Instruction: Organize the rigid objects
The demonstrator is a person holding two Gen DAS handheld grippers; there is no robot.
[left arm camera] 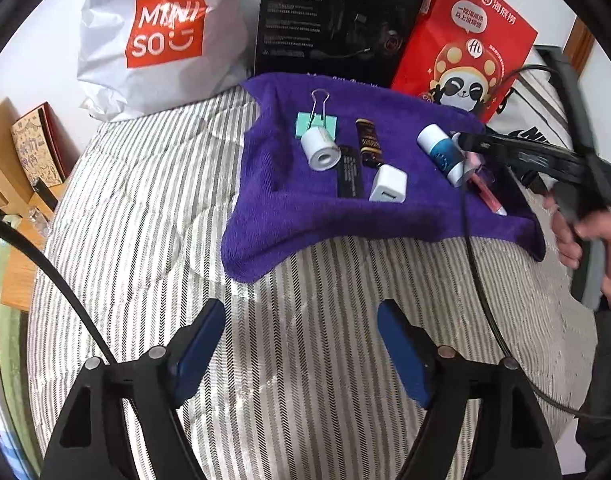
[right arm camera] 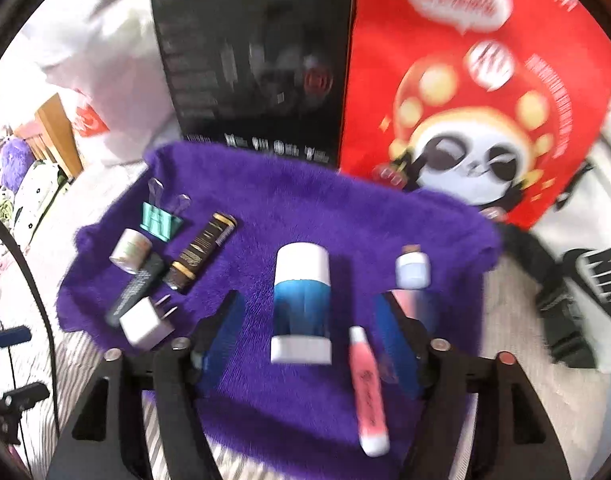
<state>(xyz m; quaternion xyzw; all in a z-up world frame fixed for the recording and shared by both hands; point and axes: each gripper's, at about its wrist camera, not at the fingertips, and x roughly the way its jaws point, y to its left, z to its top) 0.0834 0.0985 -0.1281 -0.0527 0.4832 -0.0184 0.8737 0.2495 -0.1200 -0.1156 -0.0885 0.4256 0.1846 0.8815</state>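
Observation:
A purple towel (left arm camera: 305,216) lies on the striped bed and holds several small objects: a green binder clip (left arm camera: 316,123), a white tape roll (left arm camera: 320,149), a brown tube (left arm camera: 368,141), a black bar (left arm camera: 349,176), a white charger plug (left arm camera: 388,185), a blue-and-white cylinder (left arm camera: 441,154) and a pink pen (left arm camera: 490,196). My left gripper (left arm camera: 301,356) is open and empty over the bed, short of the towel. My right gripper (right arm camera: 309,340) is open low over the towel (right arm camera: 305,208); the blue-and-white cylinder (right arm camera: 301,304) lies between its jaws, with the pink pen (right arm camera: 367,392) and a small white bottle (right arm camera: 412,270) to its right.
A white Miniso bag (left arm camera: 157,36), a black box (left arm camera: 337,16) and a red panda bag (left arm camera: 465,48) stand behind the towel. A white Nike garment (right arm camera: 585,280) lies to the right. A wooden bedside unit (left arm camera: 13,168) is on the left. A black cable (left arm camera: 477,280) crosses the bed.

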